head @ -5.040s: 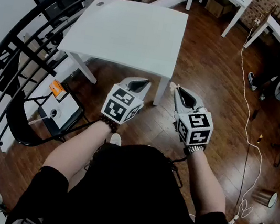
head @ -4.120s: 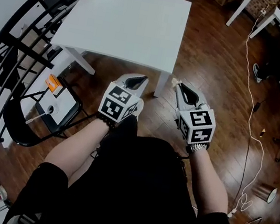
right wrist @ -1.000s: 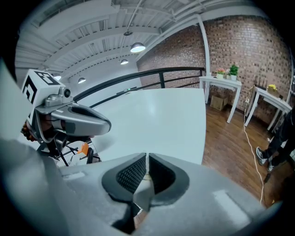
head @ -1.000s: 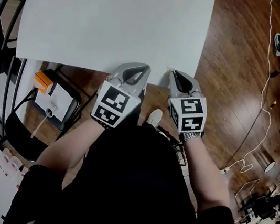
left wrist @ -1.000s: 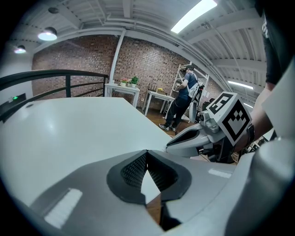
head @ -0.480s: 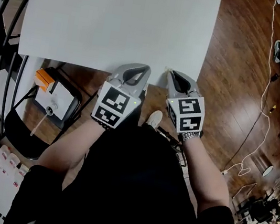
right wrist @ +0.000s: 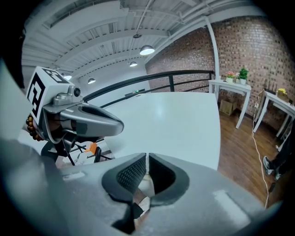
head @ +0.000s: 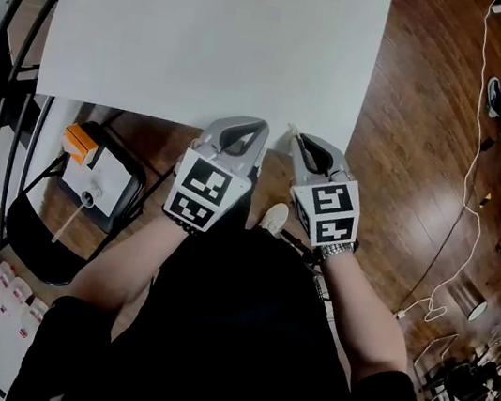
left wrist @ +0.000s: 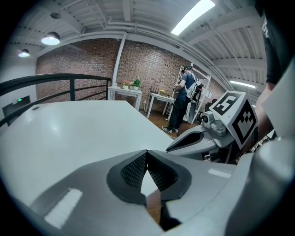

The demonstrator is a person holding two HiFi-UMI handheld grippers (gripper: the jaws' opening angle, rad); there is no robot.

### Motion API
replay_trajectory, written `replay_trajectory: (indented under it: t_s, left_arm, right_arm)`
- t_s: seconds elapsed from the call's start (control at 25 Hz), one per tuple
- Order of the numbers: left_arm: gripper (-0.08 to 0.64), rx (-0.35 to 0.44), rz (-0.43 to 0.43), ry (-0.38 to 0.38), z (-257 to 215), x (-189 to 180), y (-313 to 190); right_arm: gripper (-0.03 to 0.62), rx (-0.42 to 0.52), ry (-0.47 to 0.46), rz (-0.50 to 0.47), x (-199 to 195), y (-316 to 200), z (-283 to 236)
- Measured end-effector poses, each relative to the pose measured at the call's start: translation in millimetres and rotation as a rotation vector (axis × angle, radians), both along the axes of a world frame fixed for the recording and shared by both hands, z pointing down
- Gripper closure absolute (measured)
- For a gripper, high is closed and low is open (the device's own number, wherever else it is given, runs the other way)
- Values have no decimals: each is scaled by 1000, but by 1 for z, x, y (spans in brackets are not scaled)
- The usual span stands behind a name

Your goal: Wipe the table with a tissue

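The white table [head: 211, 36] fills the top of the head view and is bare. Both grippers hover side by side at its near edge. My left gripper [head: 248, 121] is shut with nothing between its tips, as the left gripper view [left wrist: 146, 152] also shows. A small white scrap of tissue [head: 290, 130] pokes out of my right gripper [head: 297, 137], which is shut on it. In the right gripper view the tissue [right wrist: 146, 183] shows as a pale wad behind the closed tips of that gripper [right wrist: 146, 156]. The table top [right wrist: 175, 120] stretches ahead of it.
A black chair [head: 45, 237] carrying a white box with an orange part [head: 92, 183] stands under the table's left near corner. A black railing [head: 6, 40] runs along the left. A white cable [head: 478, 138] trails over the wood floor at the right. A person [left wrist: 183, 99] stands by far tables.
I have walked up to the table, which now fills the top of the view. In the last half second the right gripper shifted slightly left, toward the left one.
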State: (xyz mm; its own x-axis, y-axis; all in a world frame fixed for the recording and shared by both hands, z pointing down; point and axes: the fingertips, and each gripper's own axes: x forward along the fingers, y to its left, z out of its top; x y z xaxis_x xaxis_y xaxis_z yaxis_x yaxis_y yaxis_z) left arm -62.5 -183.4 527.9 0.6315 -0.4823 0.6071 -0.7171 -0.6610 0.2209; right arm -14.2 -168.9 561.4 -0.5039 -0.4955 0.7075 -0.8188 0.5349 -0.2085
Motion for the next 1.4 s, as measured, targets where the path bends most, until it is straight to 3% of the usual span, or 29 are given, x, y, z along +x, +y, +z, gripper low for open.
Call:
replay_trajectory:
  t_s: [0.6, 1.4]
  left_arm:
    - [548, 93, -6, -2, -37, 17, 36]
    - [548, 298, -52, 2, -123, 55, 136]
  right_arm:
    - [583, 93, -11, 23, 25, 41, -39]
    - [583, 368, -72, 9, 58, 119, -151]
